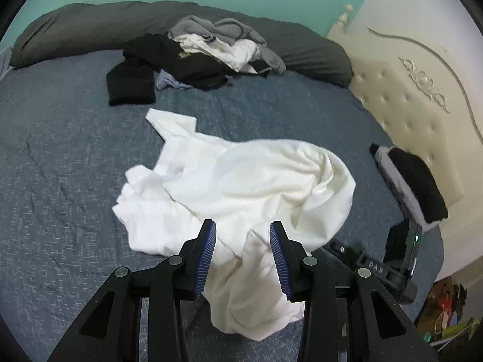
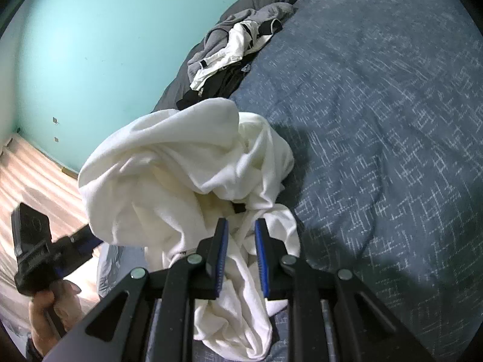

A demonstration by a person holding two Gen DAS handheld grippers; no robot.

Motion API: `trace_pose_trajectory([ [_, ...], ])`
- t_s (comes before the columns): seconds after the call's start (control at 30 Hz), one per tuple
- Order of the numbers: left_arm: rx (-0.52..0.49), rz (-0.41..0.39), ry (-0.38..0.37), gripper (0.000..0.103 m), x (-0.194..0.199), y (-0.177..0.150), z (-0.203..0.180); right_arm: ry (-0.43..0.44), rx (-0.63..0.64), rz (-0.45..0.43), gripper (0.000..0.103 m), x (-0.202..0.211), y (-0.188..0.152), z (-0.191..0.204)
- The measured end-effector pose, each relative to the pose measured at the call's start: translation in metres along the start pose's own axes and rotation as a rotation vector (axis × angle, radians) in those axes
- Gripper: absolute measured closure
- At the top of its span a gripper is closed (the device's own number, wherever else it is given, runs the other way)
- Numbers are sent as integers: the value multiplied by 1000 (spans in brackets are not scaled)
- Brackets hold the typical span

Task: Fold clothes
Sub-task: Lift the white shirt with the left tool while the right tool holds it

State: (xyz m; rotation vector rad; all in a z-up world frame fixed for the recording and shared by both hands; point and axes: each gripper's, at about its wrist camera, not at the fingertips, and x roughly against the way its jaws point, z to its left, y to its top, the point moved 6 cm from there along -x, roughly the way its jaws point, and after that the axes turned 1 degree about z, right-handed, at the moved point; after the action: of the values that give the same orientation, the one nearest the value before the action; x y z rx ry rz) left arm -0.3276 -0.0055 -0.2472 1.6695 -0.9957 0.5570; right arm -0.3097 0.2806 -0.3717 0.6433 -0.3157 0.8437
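A crumpled white garment (image 1: 241, 181) lies on the blue bed cover (image 1: 60, 181), its near end bunched up off the bed. My left gripper (image 1: 243, 241) is open, its blue pads standing either side of a loose fold without pressing it. My right gripper (image 2: 240, 238) is shut on a gathered fold of the white garment (image 2: 166, 166), which bulges upward beyond the fingers. In the right wrist view a hand (image 2: 45, 304) holds the left tool at the bed's edge, its fingertips hidden under the cloth. The right tool's black body (image 1: 371, 268) shows at the lower right.
A pile of black, grey and white clothes (image 1: 199, 57) (image 2: 232, 51) sits at the far side against a dark grey bolster (image 1: 90, 30). A cream tufted headboard (image 1: 407, 90) stands on the right. Wooden floor (image 2: 30, 181) and a teal wall border the bed.
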Motion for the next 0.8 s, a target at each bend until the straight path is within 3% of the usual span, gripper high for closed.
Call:
trace_pose_trajectory([
  [0.17,-72,17,-20,62,-11,1,-28,-9,-17,-4,86,0,1,-5],
  [0.3,-112,2,-41,46,-19,14,-57,-10,-31,-9,86,2,5,-8],
  [0.57,-182,63,-19,45,-58,29,-96,-7,-47,-22,86,8,12,-11],
  [0.63,-200,80,-4,50,-67,28,-98,-8,-51,-24,86,7,14,-11],
  [0.7,-212,102,16,85,-77,27,-98,-12,-57,-23,86,8,14,-13],
  [0.8,-233,103,34,97,-82,26,-97,-15,-63,-20,86,8,12,-14],
])
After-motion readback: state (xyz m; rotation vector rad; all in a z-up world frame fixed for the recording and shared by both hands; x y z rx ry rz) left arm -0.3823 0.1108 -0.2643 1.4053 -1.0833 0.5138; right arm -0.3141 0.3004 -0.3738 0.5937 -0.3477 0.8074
